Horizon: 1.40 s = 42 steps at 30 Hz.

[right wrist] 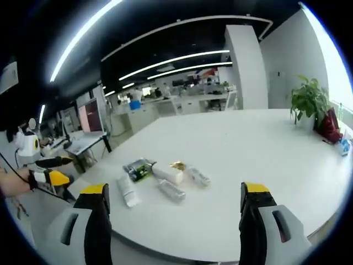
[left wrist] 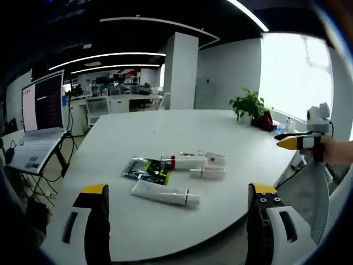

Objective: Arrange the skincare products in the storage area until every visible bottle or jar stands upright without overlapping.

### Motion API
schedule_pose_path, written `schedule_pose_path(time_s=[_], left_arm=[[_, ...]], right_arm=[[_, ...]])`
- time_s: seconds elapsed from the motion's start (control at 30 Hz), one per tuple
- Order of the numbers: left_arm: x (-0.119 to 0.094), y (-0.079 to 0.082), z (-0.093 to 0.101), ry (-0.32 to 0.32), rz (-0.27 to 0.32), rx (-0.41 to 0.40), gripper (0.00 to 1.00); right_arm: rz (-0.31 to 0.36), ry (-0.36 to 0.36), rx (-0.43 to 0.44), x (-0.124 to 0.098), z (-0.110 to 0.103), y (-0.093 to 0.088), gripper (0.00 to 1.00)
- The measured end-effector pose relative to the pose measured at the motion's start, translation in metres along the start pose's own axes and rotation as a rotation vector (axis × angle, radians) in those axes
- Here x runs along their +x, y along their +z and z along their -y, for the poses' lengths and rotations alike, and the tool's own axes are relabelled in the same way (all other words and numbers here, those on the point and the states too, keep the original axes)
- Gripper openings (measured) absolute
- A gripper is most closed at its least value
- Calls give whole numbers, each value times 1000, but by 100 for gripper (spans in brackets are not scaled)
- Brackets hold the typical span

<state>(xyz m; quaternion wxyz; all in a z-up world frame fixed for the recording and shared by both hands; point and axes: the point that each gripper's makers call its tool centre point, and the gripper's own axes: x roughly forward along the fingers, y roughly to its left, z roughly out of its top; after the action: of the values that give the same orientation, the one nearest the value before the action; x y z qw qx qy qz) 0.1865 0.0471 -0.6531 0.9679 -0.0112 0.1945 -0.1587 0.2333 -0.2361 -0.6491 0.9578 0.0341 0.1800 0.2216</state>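
1. Several skincare items lie flat mid-table (left wrist: pixel 237 143): white tube (left wrist: pixel 165 194), red-banded tube (left wrist: pixel 185 162), small bottle (left wrist: pixel 207 173), green-black sachet (left wrist: pixel 146 170).
2. Left claw (left wrist: pixel 179 212) wide, empty.
3. Right claw (right wrist: pixel 174 212) wide, empty.

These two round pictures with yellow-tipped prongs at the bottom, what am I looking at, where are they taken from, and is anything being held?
A person holds a two-jaw tool in each hand, and each tool carries a fisheye camera looking along its own jaws. The left gripper view looks from the left hand-held gripper; the right gripper view from the right hand-held gripper. Both stand open and hold nothing. In front is a large white table in an office. On it lie several white skincare tubes, including one with a red band, all on their sides, next to a dark green packet. A potted plant stands at the far edge, and a laptop sits off to the side.
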Motion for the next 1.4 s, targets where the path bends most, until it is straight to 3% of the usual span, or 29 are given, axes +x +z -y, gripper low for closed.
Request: schedule_pose_path(time_s=[0.37, 0.57, 1.0, 1.27, 1.4], left_arm=[[1, -1, 2, -21, -6, 10, 95], [4, -8, -6, 9, -47, -25, 93], [2, -6, -4, -2, -36, -85, 92], [2, -9, 1, -10, -56, 1, 93], [4, -12, -6, 1, -75, -9, 93]], right_arm=[[0, -19, -6, 0, 4, 0, 96], [-10, -14, -32, -1, 5, -2, 97], [-41, 3, -60, 1, 0, -5, 94], [-85, -5, -46, 0, -2, -11, 93], [-126, -2, -44, 5, -1, -16, 93]])
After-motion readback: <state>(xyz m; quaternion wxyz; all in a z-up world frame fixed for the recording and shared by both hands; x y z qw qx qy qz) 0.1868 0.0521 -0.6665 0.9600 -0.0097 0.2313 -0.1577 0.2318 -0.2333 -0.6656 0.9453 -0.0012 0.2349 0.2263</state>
